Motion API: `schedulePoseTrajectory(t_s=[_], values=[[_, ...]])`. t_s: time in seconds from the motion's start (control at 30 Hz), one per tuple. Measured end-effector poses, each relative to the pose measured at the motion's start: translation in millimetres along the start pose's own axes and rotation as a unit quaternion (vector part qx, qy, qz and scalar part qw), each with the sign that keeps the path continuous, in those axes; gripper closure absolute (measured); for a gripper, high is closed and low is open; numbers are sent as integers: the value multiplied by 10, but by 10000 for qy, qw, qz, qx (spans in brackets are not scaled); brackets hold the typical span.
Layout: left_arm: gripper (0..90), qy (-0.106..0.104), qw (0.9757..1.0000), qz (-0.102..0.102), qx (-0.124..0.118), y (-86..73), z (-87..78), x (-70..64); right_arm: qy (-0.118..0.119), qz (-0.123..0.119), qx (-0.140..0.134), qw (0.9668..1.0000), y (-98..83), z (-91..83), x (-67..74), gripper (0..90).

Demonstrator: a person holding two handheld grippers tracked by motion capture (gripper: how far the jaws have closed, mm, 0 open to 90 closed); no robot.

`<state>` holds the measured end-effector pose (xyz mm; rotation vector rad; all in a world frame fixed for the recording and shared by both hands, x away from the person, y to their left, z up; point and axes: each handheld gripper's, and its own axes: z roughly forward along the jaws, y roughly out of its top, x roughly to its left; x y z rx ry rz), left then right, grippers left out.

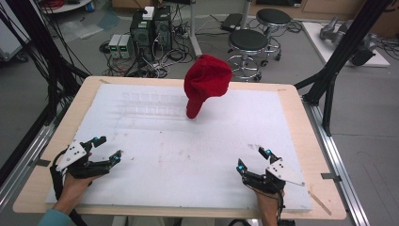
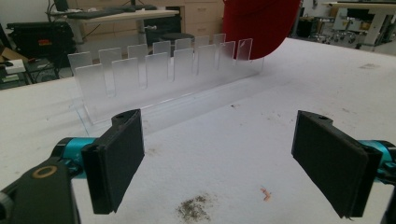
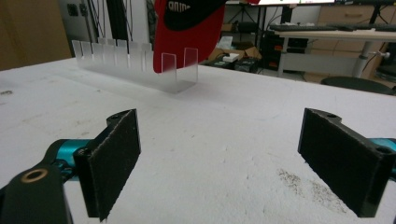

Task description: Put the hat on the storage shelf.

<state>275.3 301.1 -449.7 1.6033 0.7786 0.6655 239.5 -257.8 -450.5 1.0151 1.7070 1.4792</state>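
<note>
Red cap [image 1: 207,80] is sitting on the right end of the clear slotted rack [image 1: 153,106], well apart from both tools. Nearest, the left tool [image 1: 107,149] and right tool [image 1: 253,159] are resting low over the white surface [image 1: 188,155], jaws standing wide and holding nothing. Judging by this, the hanging step is looking finished; any next move is calling for a long reach forward.

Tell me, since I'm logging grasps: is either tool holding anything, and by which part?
Nothing is held: the left tool and right tool are both open, empty.
</note>
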Motion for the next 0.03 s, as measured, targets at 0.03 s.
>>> schedulePoseTrajectory(t_s=[0.03], values=[[174,0,10000,0,0,0,0,0,-6,3,-3,10000,-1,-2,-1,119]])
